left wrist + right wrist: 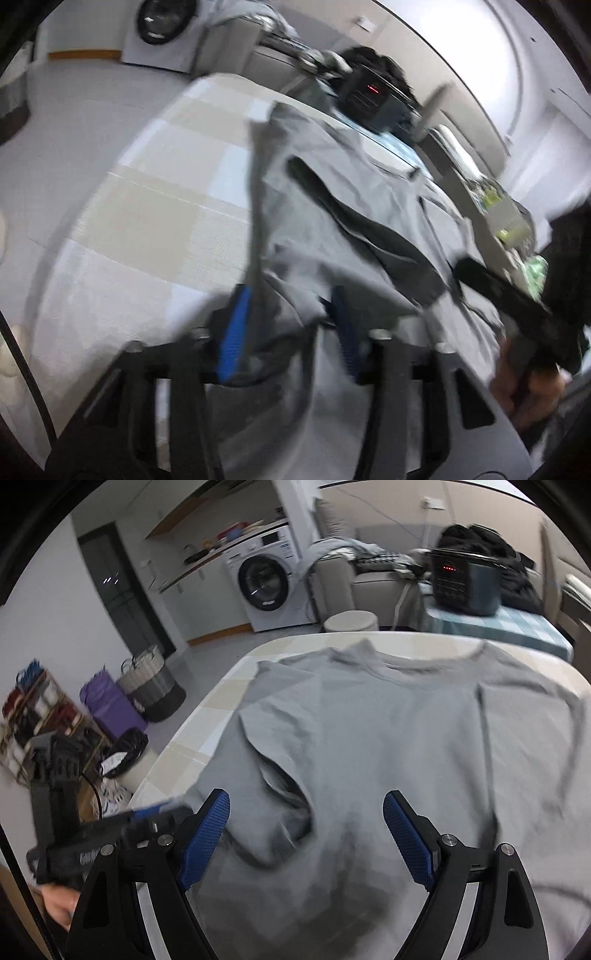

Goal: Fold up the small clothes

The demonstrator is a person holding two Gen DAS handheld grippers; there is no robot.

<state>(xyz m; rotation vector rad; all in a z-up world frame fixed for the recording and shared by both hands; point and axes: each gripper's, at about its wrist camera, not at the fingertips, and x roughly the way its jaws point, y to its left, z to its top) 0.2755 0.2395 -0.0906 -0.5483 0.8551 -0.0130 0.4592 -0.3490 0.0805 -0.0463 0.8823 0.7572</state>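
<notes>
While the grey shirt [369, 738] lies spread on the table [207, 709], filling the middle and right of your right view, you are at the start of a fold.

Far left in that view, your left gripper [147, 814] reaches in at the lower left, at the shirt's edge. In your left view its blue pads [232, 339] stand a little apart, low in the middle, and grey cloth runs between them. The picture is blurry, so you cannot tell if the pads press the cloth or just stand around it.

In the middle of the right view, a flap of cloth is turned over, with a dark gap under it. I think this is one side or sleeve being folded in.

Further right, your right gripper [306, 840] hangs wide open over the shirt's lower part. It holds nothing. Its pads [406, 838] do not touch the cloth, as far as you can see.

Next, I think you need a firm pinch with the left one, then carry that edge across to the right and lay it flat. The right one can help hold the shirt down.

A washer [264, 581] stands in the upper middle, and a dark box with red lights [465, 579] in the upper right. No words or brand can be read on anything.
</notes>
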